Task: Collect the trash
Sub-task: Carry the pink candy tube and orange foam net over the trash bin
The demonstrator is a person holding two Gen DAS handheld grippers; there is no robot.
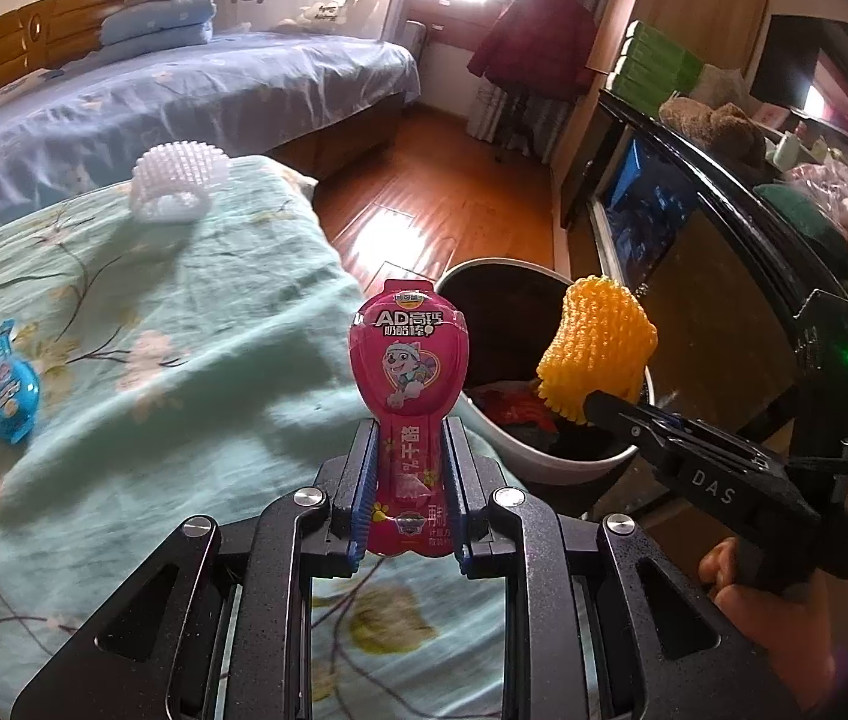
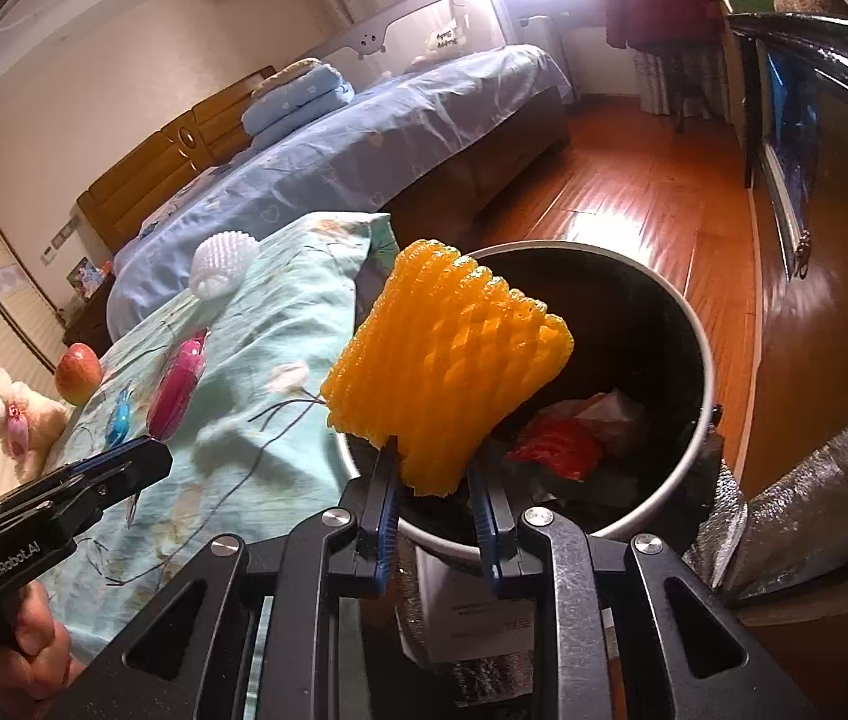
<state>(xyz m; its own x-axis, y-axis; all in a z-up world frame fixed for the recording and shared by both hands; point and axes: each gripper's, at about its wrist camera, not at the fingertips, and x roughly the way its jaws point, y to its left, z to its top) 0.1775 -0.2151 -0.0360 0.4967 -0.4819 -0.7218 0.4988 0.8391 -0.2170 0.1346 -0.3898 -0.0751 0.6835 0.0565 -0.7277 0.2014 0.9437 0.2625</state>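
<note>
My left gripper (image 1: 409, 429) is shut on a pink snack wrapper (image 1: 406, 354), which stands upright between the blue pads over the teal floral cloth (image 1: 184, 330). To its right, my right gripper (image 2: 433, 465) is shut on the lower edge of a yellow foam fruit net (image 2: 448, 354) and holds it over the near rim of the trash bin (image 2: 704, 360). The bin (image 1: 544, 459) is white outside and dark inside, with red and grey trash at the bottom. A blue wrapper (image 1: 10, 390) and a white foam net (image 1: 169, 186) lie on the cloth.
An apple (image 2: 77, 373) rests at the cloth's far left edge, with a teddy bear (image 2: 4, 414) beyond it. A blue bed (image 1: 184, 90) stands behind. A dark TV cabinet (image 1: 694, 210) runs along the right, and a silver foil bag (image 2: 814, 510) sits beside the bin on the wood floor.
</note>
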